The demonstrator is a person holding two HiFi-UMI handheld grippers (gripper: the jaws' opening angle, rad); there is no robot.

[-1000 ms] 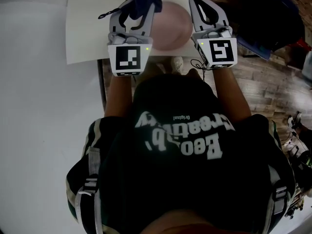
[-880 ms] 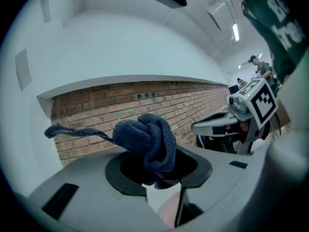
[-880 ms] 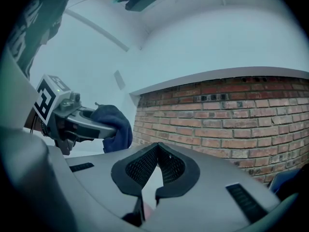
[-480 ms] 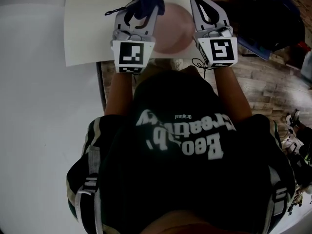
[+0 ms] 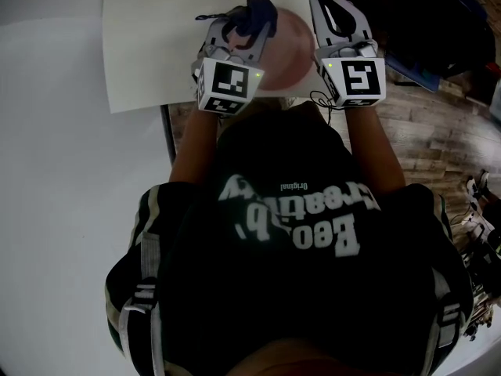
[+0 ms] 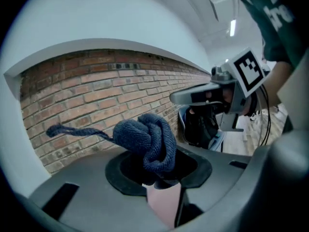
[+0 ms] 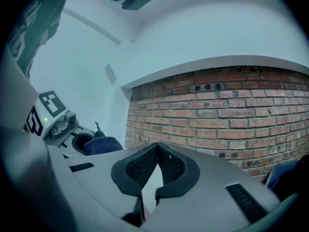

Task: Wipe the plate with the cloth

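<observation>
One cloth (image 5: pixel 257 12), one plate (image 5: pixel 288 52), left gripper (image 5: pixel 241 23), right gripper (image 5: pixel 326 5).

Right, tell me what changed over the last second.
The left gripper, shut on the cloth, swung to the right and twisted. This carried the cloth from beside the plate's left edge to over the plate. Nothing was picked up or let go. The right gripper stayed clamped at the plate's right rim, and the plate kept its place.

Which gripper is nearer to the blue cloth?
Left. The left gripper clamps the cloth; the right gripper holds the plate at its right rim, apart from the cloth.
</observation>
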